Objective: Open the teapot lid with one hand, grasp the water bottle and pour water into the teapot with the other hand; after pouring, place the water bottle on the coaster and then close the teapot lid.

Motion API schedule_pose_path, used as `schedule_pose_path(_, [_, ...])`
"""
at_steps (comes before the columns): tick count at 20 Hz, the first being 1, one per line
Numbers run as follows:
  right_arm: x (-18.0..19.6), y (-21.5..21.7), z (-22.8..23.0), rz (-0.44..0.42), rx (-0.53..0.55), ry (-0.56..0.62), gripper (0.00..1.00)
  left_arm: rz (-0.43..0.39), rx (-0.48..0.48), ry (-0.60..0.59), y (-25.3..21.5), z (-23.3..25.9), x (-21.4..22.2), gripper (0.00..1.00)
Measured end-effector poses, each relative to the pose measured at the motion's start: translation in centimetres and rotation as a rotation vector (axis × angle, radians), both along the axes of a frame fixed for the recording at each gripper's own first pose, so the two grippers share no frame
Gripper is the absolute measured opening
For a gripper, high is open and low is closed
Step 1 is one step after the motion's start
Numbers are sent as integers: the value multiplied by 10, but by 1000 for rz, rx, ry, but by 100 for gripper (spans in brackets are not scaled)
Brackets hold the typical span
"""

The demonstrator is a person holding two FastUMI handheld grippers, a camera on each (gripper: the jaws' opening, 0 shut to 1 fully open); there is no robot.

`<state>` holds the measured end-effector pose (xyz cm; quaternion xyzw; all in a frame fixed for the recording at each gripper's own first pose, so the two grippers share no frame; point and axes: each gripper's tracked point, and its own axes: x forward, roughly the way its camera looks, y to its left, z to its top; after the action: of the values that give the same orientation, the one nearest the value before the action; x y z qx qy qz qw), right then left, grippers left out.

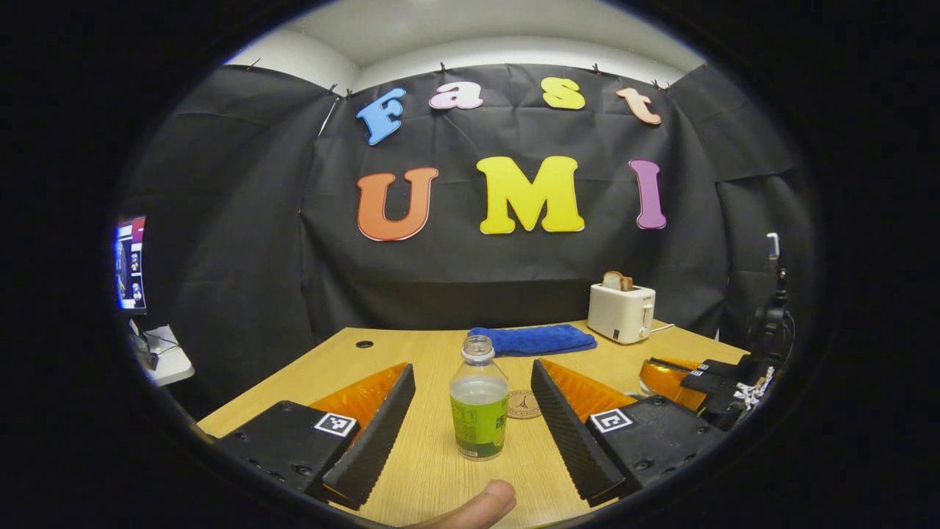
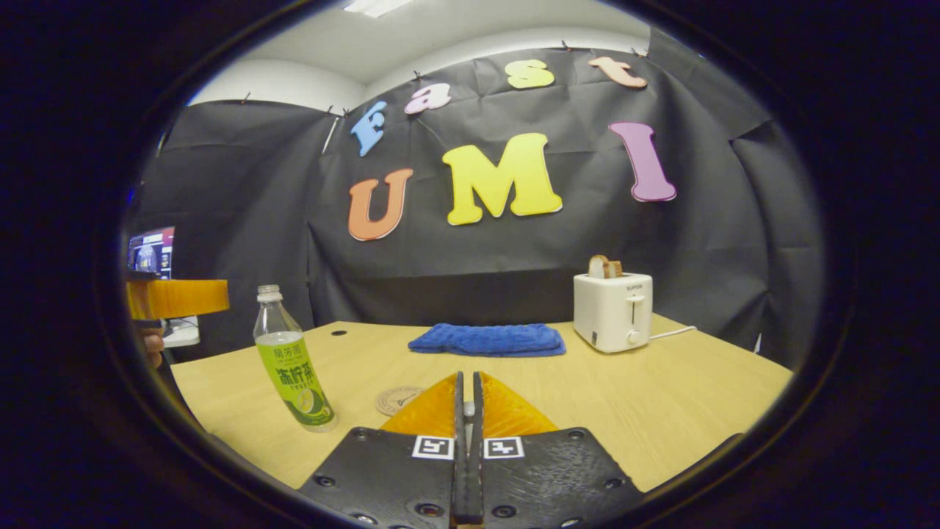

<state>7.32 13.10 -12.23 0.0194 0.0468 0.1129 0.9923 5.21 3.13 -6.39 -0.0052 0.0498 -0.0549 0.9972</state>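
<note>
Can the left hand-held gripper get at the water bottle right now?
Probably yes. The left hand-held gripper is open, and the water bottle stands upright on the table between its fingers with gaps on both sides and nothing in between.

Black cloth wall [image 2: 514, 264] backs a wooden table [image 2: 698, 397]; white ceiling [image 2: 411, 37] carries a light [image 2: 374, 6].

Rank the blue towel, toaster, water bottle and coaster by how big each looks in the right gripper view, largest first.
1. blue towel, widest, though it lies flat.
2. toaster and water bottle look about alike; the bottle stands nearer the camera, so I won't rank them.
3. coaster, smallest, partly behind the right gripper.
</note>
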Motion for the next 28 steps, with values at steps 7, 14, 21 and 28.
schedule_pose_path(7, [-28, -21, 30, -13, -12, -60, 0, -58, -35, -12, -13, -33, 28, 99])
schedule_pose_path(14, [-30, -29, 39, -17, 3, -62, 0, -63, -57, -61, -18, -69, 53, 99])
schedule_pose_path(21, [-37, -20, 43, -1, -17, -78, 0, -41, -88, -87, -21, -71, 61, 94])
schedule_pose_path(28, [-36, -24, 42, -9, -11, -74, 0, -43, -31, -79, -27, -78, 63, 79])
